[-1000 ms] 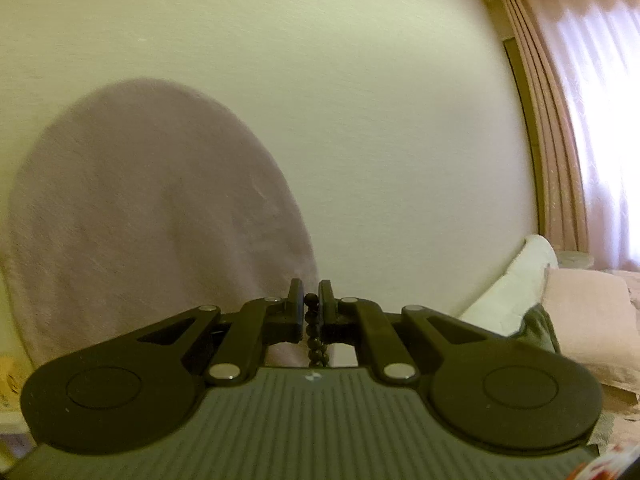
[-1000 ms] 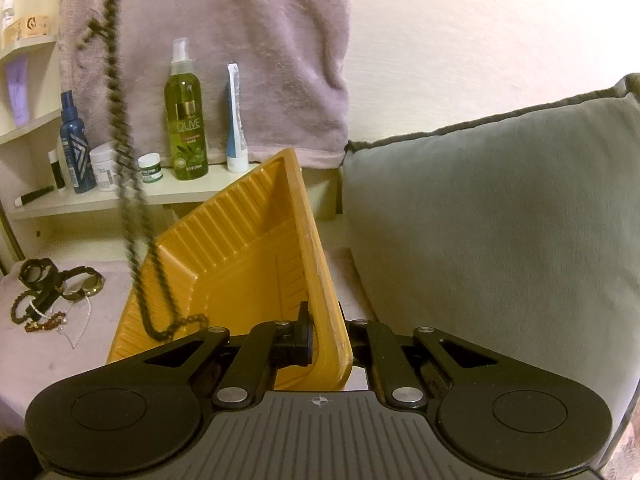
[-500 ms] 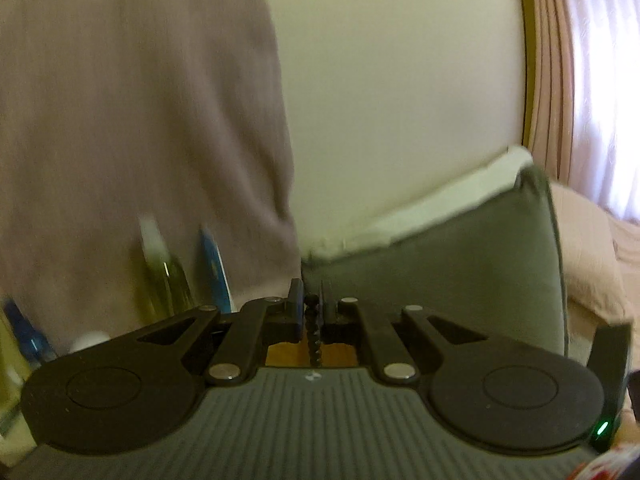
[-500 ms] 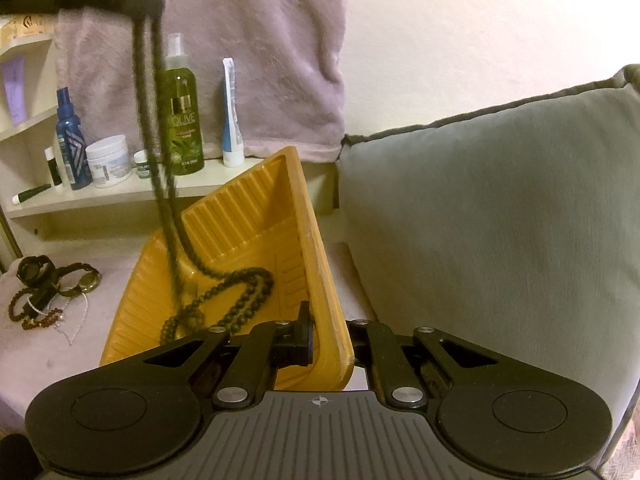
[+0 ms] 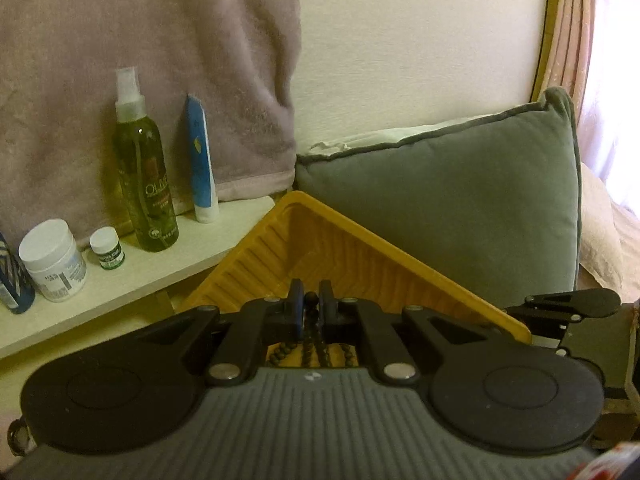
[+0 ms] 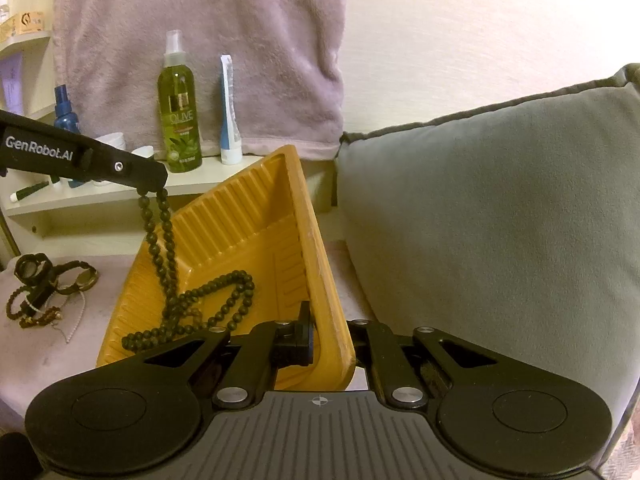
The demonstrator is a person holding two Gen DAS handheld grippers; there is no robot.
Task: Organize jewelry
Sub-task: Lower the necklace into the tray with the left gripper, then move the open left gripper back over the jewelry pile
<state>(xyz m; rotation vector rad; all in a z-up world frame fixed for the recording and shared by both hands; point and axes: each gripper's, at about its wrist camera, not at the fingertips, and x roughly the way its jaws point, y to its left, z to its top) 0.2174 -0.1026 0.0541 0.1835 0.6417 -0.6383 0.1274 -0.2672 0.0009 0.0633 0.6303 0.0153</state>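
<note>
Left wrist view
Left claw: the left gripper has its jaws nearly closed, pinching a dark bead necklace between them.
Necklace: its beads hang from the pinch down into the yellow tray; the lower loops are mostly hidden behind the gripper body.
Tray: tipped up on edge, one corner pointing at the grey cushion behind it.
Shelf: a pale shelf to the left carries a green spray bottle, a blue and white tube, a white jar and a small green-labelled jar.
Backdrop: a mauve towel hangs behind the shelf.
Other claw: part of the right gripper shows at the tray's right edge.

Right wrist view
Right claw: the right gripper is clamped shut on the near right rim of the yellow tray, holding it tilted.
Left claw: the left gripper comes in from the left above the tray, with the necklace hanging from its tip.
Necklace: two strands drop straight down, and the rest lies coiled on the tray floor near its lower left side.
Other jewelry: watches and bracelets lie in a heap on the mauve cloth, left of the tray and apart from it.
Cushion: the grey cushion stands just beside the tray's right edge.
</note>
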